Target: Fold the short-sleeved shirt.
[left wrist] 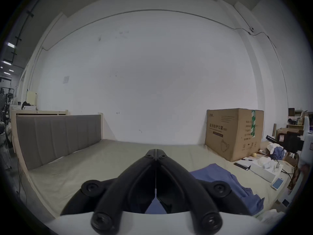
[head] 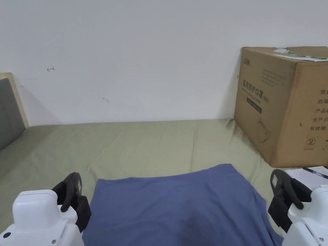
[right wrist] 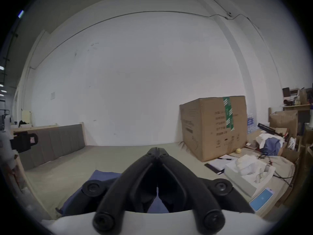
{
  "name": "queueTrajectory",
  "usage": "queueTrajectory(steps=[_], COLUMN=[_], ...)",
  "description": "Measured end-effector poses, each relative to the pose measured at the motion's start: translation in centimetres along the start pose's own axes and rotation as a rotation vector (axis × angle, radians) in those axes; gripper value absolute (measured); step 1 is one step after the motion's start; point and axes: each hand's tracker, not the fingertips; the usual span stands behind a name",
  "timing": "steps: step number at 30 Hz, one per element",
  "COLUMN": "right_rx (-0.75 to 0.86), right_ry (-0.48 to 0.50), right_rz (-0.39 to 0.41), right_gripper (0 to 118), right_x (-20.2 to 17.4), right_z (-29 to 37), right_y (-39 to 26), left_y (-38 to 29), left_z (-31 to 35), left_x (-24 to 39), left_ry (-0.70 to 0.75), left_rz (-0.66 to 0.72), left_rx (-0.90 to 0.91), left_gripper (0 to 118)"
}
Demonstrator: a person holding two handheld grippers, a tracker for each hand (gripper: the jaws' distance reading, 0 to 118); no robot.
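Note:
A blue short-sleeved shirt (head: 179,205) lies spread on the olive-green bed sheet (head: 144,144), its far edge running across the lower middle of the head view. My left gripper (head: 73,184) hovers by the shirt's left edge, my right gripper (head: 279,181) by its right edge. In the left gripper view the black jaws of the left gripper (left wrist: 155,151) meet at the tip with nothing between them, and the shirt (left wrist: 220,174) lies to the right. In the right gripper view the right gripper (right wrist: 157,149) is likewise shut on nothing, above the shirt (right wrist: 101,176).
A large cardboard box (head: 282,105) stands on the bed at the right against the white wall. Papers and a pen (head: 312,174) lie in front of it, beside a tissue box (right wrist: 249,174) and a phone (right wrist: 261,198). A grey padded headboard (head: 9,109) bounds the left.

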Motion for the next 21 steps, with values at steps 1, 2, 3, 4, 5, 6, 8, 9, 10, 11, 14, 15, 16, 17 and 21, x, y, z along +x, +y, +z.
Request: queueTrajectory(steps=[1, 2, 3, 4, 5, 6, 8, 9, 10, 11, 14, 15, 16, 17, 21], right_rx=[-0.018, -0.024, -0.032, -0.035, -0.040, -0.046, -0.091, -0.123, -0.153, -0.179, -0.303, -0.339, -0.380, -0.417, -0.534], right_ry=[0.021, -0.005, -0.017, -0.014, -0.008, -0.006, 0.002, 0.022, 0.056, 0.085, 0.105, 0.109, 0.118, 0.126, 0.114], right_rz=[-0.020, -0.020, -0.023, -0.028, -0.031, -0.028, -0.016, -0.026, -0.035, -0.032, 0.019, 0.031, 0.040, 0.047, 0.065], right_gripper=[0, 0, 0, 0, 0, 0, 0, 0, 0, 0, 0, 0, 0, 0, 0], right_x=[-0.2, -0.3, -0.3, -0.1, 0.0, 0.0, 0.1, 0.3, 0.5, 0.7, 1.0, 0.9, 1.1, 1.2, 1.4], right_z=[-0.2, -0.4, -0.6, -0.6, -0.7, -0.8, -0.9, -0.9, -0.8, -0.7, -1.2, -1.3, -1.5, -1.7, -2.0], right_y=[0.2, 0.2, 0.1, 0.2, 0.3, 0.3, 0.1, 0.2, 0.1, -0.2, -1.2, -1.8, -2.4, -3.1, -5.6], left_y=[0.1, 0.0, 0.0, -0.1, -0.1, -0.1, 0.3, 0.8, 1.2, 1.4, -1.6, -3.4, -4.9, -6.4, -12.1], left_z=[0.1, 0.1, 0.2, 0.1, 0.1, 0.0, -0.5, -1.0, -2.0, -3.4, -6.8, -6.9, -6.5, -6.7, -6.5], left_x=[0.0, 0.0, 0.1, -0.2, -0.2, -0.2, -1.0, -1.7, -2.6, -3.6, -6.9, -8.1, -8.8, -9.4, -12.1], left_ry=[0.000, -0.002, 0.005, 0.012, 0.015, 0.016, -0.023, -0.066, -0.121, -0.150, -0.130, -0.169, -0.183, -0.119, -0.052], left_rz=[0.013, 0.037, 0.044, 0.042, 0.038, 0.032, 0.029, 0.041, 0.043, 0.030, 0.037, 0.042, 0.009, -0.029, 0.047], left_rx=[0.007, 0.008, 0.012, 0.008, -0.001, -0.013, -0.092, -0.146, -0.272, -0.437, -1.011, -1.074, -1.071, -1.085, -1.187], left_gripper=[0, 0, 0, 0, 0, 0, 0, 0, 0, 0, 0, 0, 0, 0, 2])
